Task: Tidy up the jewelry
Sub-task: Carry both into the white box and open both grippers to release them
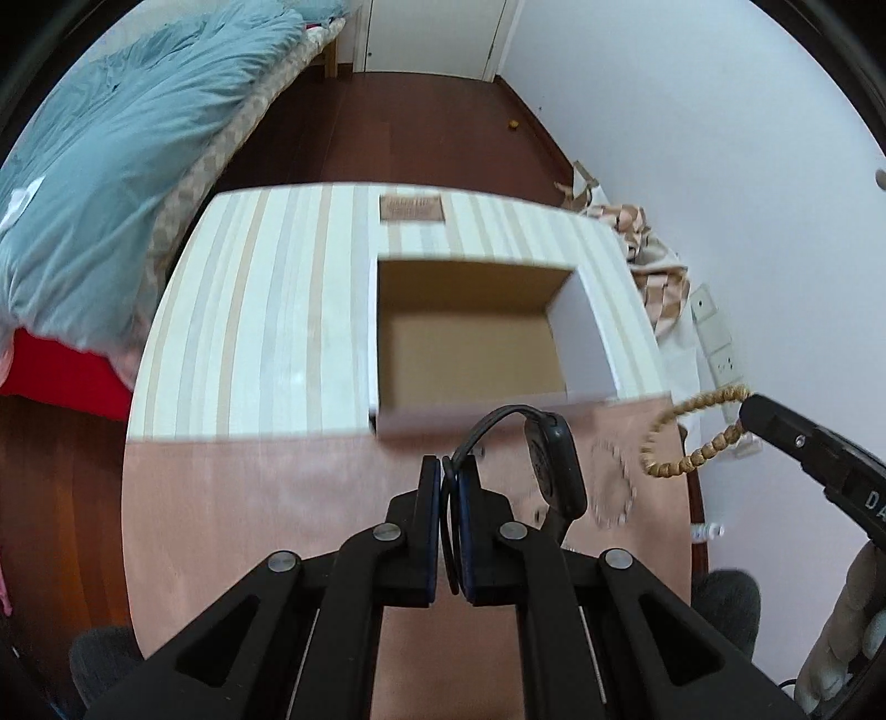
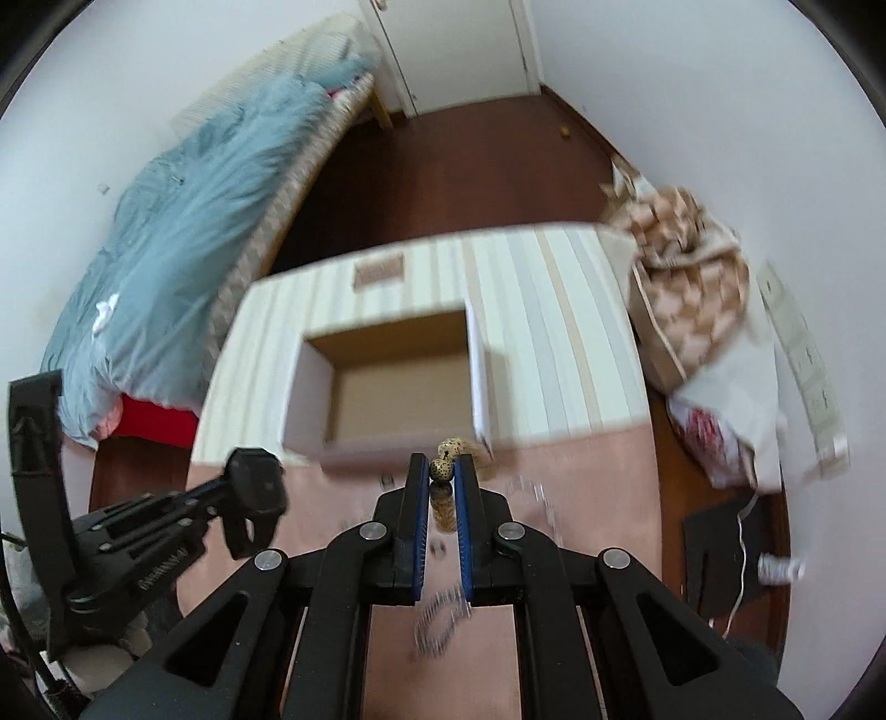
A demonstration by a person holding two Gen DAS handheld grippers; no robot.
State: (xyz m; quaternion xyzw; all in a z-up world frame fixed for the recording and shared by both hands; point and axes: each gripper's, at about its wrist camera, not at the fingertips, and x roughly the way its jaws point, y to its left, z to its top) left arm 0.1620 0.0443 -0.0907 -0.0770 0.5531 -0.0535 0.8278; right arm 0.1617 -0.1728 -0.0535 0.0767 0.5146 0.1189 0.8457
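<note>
A bed with a teal duvet [image 1: 111,183] stands left of the table [image 1: 249,498]. A white door [image 1: 432,33] closes the far wall. A checkered bag [image 2: 681,277] and a white plastic bag [image 2: 731,421] lie off the table's right edge. Wall sockets [image 1: 717,332] are mounted beside them.

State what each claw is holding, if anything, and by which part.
The left claw grips a black smartwatch by its strap. The right claw pinches a wooden bead bracelet by a few beads, its loop hanging free.
</note>
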